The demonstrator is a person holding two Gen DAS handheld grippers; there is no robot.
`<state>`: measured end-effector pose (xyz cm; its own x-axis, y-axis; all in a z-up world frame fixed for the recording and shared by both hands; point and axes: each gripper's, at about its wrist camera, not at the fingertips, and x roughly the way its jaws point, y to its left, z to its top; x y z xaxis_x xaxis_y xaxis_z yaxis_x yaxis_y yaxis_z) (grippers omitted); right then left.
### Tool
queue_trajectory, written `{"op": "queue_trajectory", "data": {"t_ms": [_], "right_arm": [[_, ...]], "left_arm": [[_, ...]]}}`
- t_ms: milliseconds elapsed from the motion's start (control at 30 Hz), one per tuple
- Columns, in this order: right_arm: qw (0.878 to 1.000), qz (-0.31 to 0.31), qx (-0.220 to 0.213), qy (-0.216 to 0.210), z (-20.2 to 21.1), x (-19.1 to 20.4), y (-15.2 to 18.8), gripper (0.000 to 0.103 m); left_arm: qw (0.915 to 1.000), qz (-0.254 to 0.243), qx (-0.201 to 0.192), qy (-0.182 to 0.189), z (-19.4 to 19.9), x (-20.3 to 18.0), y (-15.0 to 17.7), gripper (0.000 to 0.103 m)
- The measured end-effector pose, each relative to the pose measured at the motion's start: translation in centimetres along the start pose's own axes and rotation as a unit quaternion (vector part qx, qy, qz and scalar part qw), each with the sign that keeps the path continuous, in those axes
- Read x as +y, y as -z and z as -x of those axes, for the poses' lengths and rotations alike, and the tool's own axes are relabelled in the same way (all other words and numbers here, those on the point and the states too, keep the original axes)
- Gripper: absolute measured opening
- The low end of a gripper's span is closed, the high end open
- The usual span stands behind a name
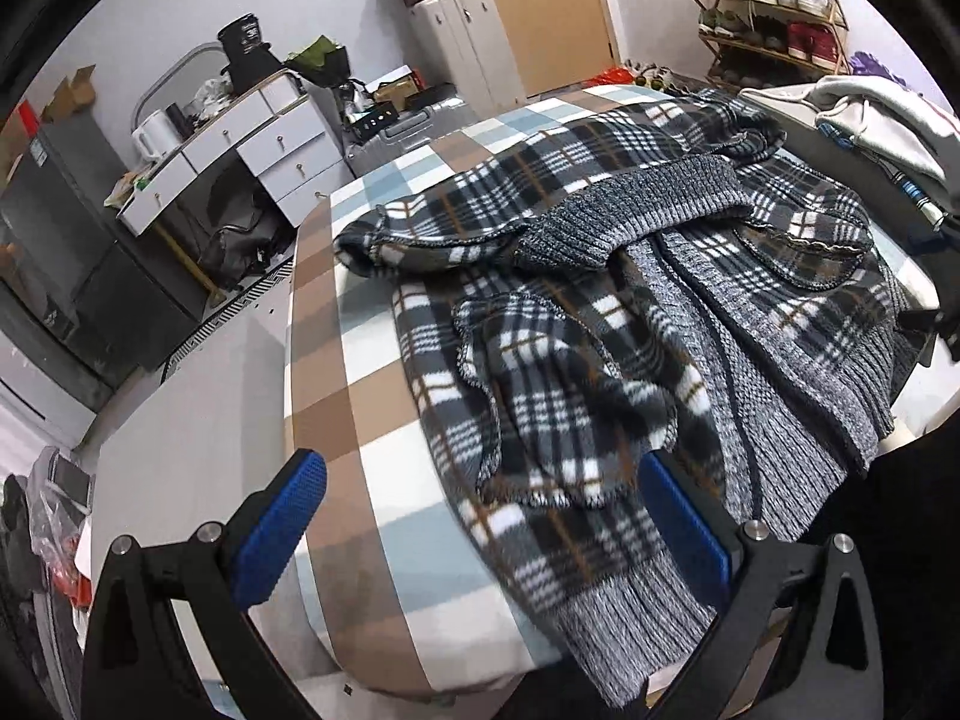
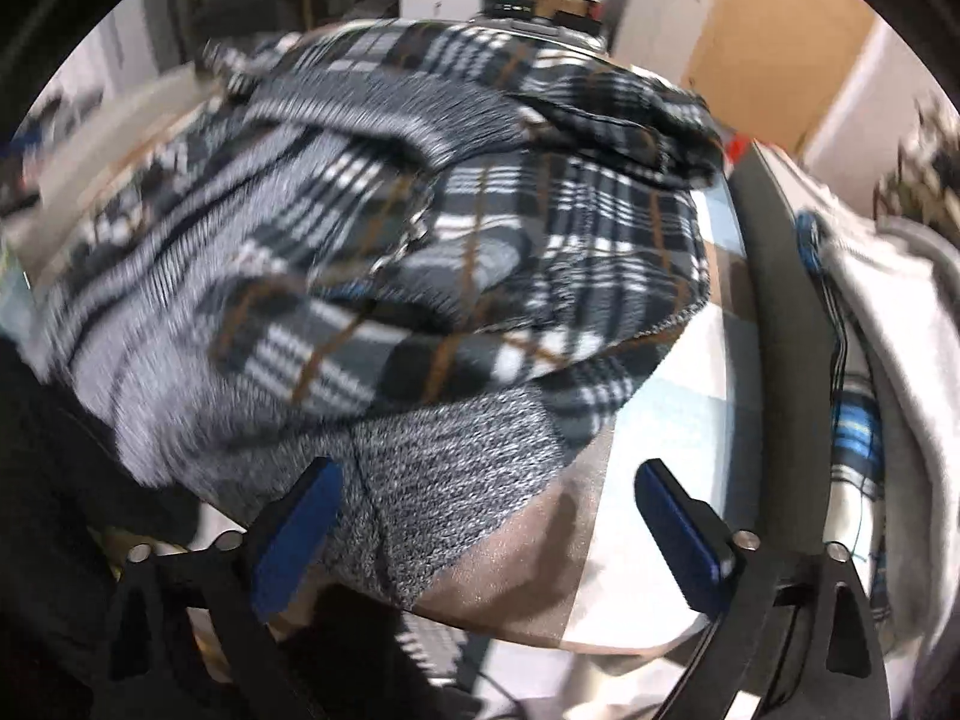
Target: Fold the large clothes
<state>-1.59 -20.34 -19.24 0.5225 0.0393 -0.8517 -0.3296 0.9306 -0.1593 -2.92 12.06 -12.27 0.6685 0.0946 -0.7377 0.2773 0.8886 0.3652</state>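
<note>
Hovering with jaws apart, both grippers (image 1: 480, 516) (image 2: 486, 510) grip nothing above the plaid cardigan (image 1: 600, 324); no writing readable.

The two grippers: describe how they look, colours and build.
The left gripper and the right gripper look alike: two flat fingers each, faced with blue textured pads, carried on black angular arms joined by round silver bolts. No cables, markings or sleeves show in either wrist view.
</note>
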Motion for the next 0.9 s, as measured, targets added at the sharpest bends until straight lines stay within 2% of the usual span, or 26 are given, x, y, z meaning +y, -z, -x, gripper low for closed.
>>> {"op": "queue_trajectory", "data": {"t_ms": [133,200,233,300,333,367,467,633,667,733,800,867,900], "right_arm": [[1.0,-0.004,0.004,0.014,-1.3,0.6,0.0,0.089],[1.0,-0.014,0.005,0.005,-1.3,0.1,-0.2,0.076],[1.0,-0.019,0.007,0.001,-1.2,-0.2,-0.3,0.066],[1.0,-0.025,0.007,-0.002,-1.2,-0.4,-0.1,0.06],[1.0,-0.029,0.008,0.004,-1.0,-0.6,0.0,0.037],[0.999,-0.032,0.01,0.003,-0.9,-0.9,0.0,0.008],[0.998,-0.067,-0.007,0.02,0.0,-1.6,0.4,0.007],[0.987,-0.147,-0.07,0.006,3.2,-2.9,2.5,0.004],[0.982,-0.174,-0.079,-0.004,3.7,-3.4,3.1,0.004],[0.964,-0.246,-0.096,-0.044,4.2,-4.9,4.8,0.004],[0.941,-0.316,-0.088,-0.081,3.4,-6.5,6.9,0.004],[0.935,-0.337,-0.069,-0.081,2.2,-6.5,8.3,0.004],[0.928,-0.356,-0.072,-0.083,1.8,-6.9,9.4,0.004]], "left_arm": [[0.9993,0.033,0.01,0.016,-0.3,0.1,1.0,0.102],[0.9981,0.052,0.012,0.029,-0.8,0.1,1.4,0.102],[0.9975,0.06,0.014,0.036,-1.1,0.1,1.6,0.102],[0.996,0.075,0.02,0.045,-1.8,0.0,1.8,0.102],[0.9952,0.081,0.024,0.049,-2.0,-0.1,2.0,0.102],[0.9945,0.086,0.03,0.052,-2.4,-0.1,2.2,0.102],[0.9931,0.093,0.045,0.056,-3.2,-0.3,2.5,0.102],[0.9923,0.094,0.064,0.05,-3.8,-0.2,2.9,0.102],[0.9929,0.089,0.064,0.046,-3.7,-0.3,3.0,0.102],[0.9945,0.076,0.063,0.036,-3.5,-0.5,3.1,0.102],[0.9956,0.066,0.06,0.028,-3.2,-0.7,3.1,0.102],[0.9959,0.061,0.061,0.026,-3.1,-0.8,3.1,0.102],[0.996,0.058,0.062,0.025,-3.0,-0.8,3.1,0.102]]}}
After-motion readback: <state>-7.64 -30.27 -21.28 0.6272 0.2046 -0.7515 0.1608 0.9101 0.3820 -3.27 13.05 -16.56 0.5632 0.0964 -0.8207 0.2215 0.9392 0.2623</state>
